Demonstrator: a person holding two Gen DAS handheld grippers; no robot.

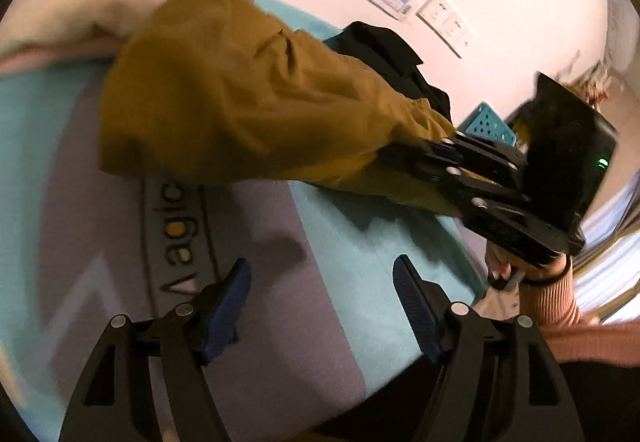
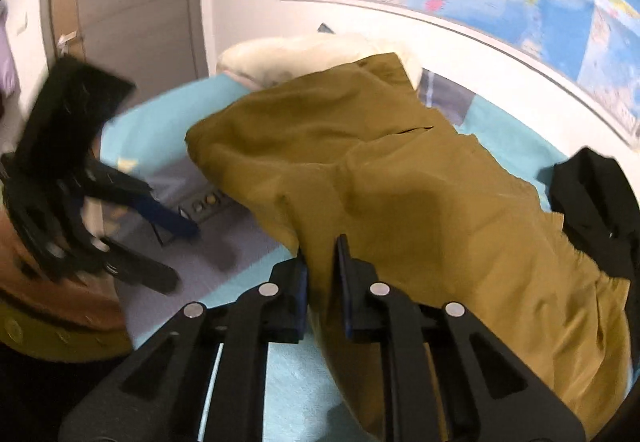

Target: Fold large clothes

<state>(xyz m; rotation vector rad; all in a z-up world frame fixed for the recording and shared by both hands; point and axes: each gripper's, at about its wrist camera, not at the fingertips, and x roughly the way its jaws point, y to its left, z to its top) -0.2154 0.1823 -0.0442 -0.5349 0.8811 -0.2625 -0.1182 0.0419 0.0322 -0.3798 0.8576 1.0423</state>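
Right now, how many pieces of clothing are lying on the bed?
2. The mustard-brown garment lies across the middle of the bed, its near edge pinched in the right gripper. The black garment sits beside it at the far right. More may be hidden underneath.

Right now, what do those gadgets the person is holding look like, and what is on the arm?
Each hand-held gripper is a black frame with silver rivets and two dark-blue ribbed pads. The arm wears a pink ribbed sleeve.

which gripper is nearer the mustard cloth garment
Right. The right gripper pinches the mustard cloth garment between its fingers; the left gripper hangs open over the mat, beside it.
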